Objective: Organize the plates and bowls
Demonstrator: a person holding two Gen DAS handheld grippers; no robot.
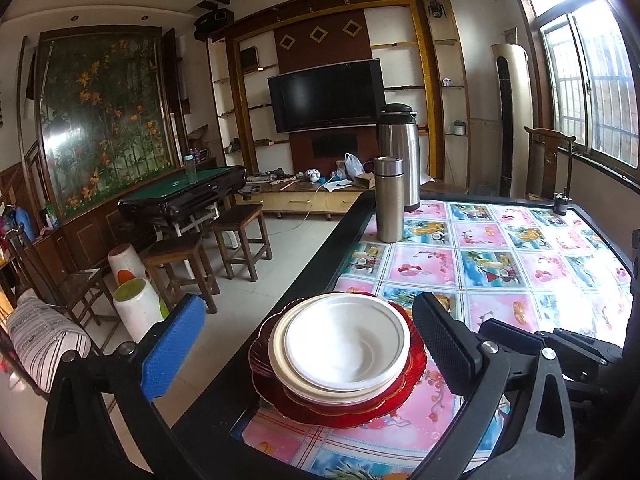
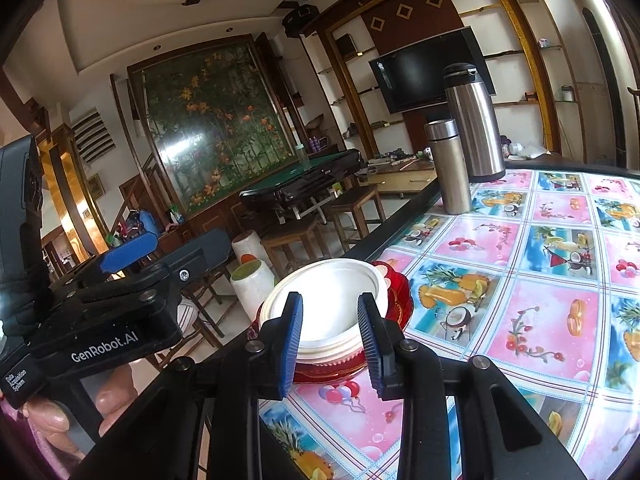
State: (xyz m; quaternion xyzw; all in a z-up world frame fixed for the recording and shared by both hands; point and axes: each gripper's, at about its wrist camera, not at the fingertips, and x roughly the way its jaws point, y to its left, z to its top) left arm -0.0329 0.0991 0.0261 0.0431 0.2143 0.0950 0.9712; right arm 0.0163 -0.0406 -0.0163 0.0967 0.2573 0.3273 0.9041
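Plates and bowls sit gathered in one stack at the near left edge of the desk (image 1: pixel 500 248): a white bowl (image 1: pixel 346 344) nests on top of wider white dishes (image 1: pixel 280 356), and these rest on red scalloped plates (image 1: pixel 344 412) at the bottom. The stack is round, so it has no long axis to line up with; what counts is its rim. From the left tongs (image 1: pixel 308 340) the stack lies straight ahead, between the two fingers, which stand wide apart, one blue-padded finger out past the desk's edge and the black one over the cloth, neither touching the dishes so far as I can tell. The right tongs (image 2: pixel 330 344) are narrower but parted and hold nothing; the white dishes show in the gap just beyond the fingertips, and the near rim of the stack looks close to them. Both tongs seem near, with the left set framing the stack more fully, so I judge it the better placed for a grasp. Farther up the desk, well apart from the stack, stand a slim steel flask (image 1: pixel 389 200) and a larger steel thermos (image 1: pixel 400 156) just behind it.
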